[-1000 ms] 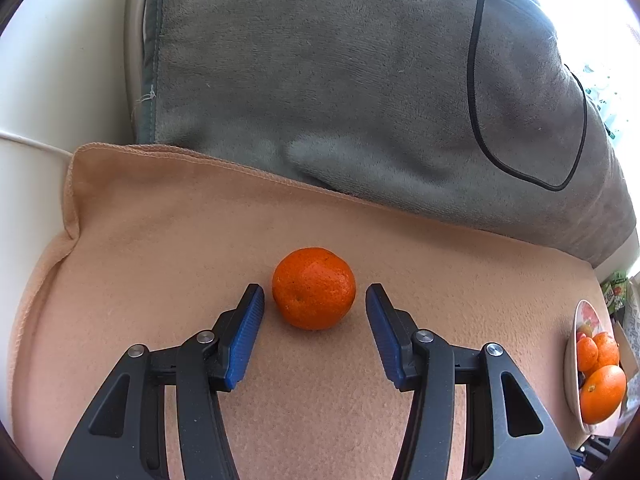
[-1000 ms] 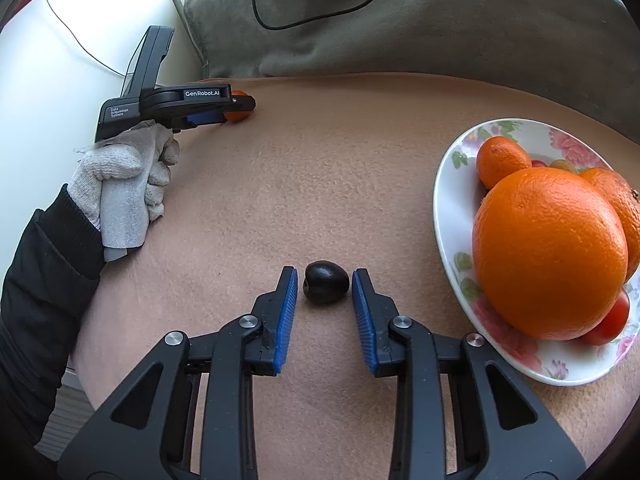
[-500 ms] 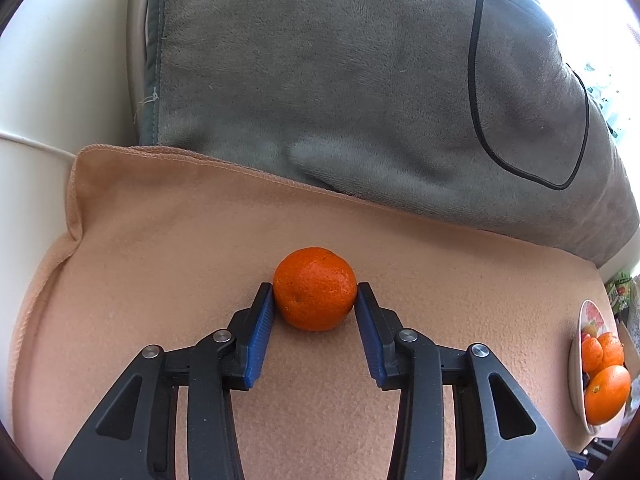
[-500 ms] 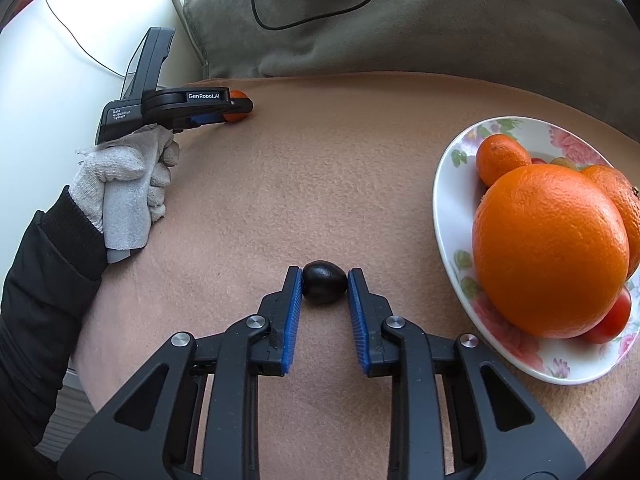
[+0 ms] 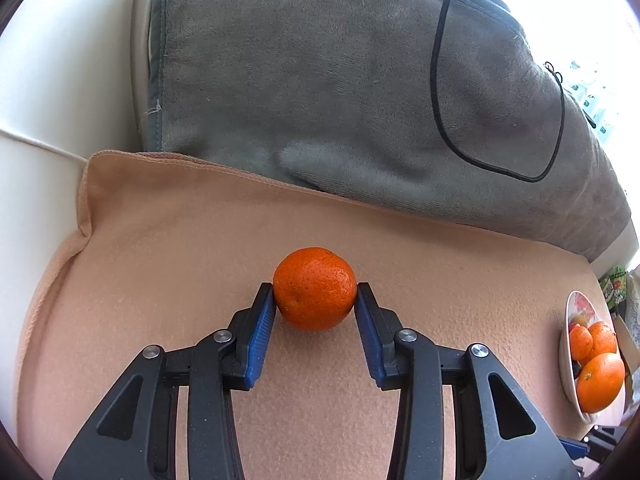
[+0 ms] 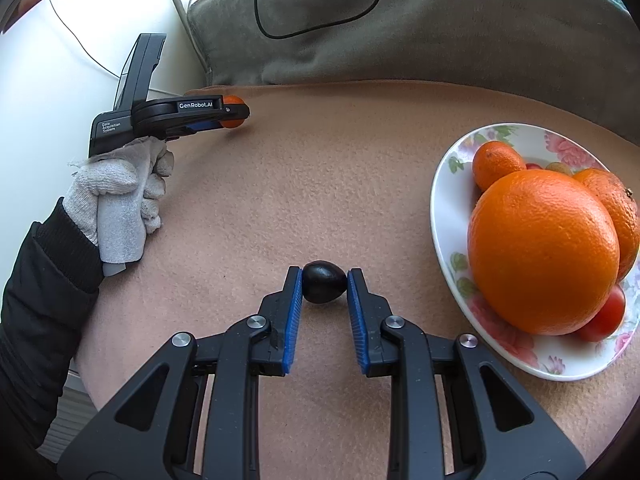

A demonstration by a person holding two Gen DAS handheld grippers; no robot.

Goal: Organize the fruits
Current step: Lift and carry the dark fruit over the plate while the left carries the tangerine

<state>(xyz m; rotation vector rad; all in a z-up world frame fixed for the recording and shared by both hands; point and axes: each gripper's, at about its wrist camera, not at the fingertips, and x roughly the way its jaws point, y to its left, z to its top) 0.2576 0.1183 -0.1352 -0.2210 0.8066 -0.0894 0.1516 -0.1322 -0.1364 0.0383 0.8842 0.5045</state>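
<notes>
I'm seeing a dimpled, matt tangerine point(image 5: 315, 288) sitting on fuzzy peach cloth point(image 5: 160, 248), a plush grey cushion point(image 5: 320, 80) lying behind, and a glossy dark plum point(image 6: 323, 287) gleaming beside a glazed floral plate point(image 6: 452, 208).

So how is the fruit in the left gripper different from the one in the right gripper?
The mandarin in the left gripper is bright orange; the plum in the right gripper is almost black. The mandarin is round with pitted skin; the plum is egg-shaped, smooth and glossy. The mandarin looks clearly bigger, so the left jaws stand wider apart than the right ones. Both fruits are pinched between blue pads over the tan cloth.
</notes>
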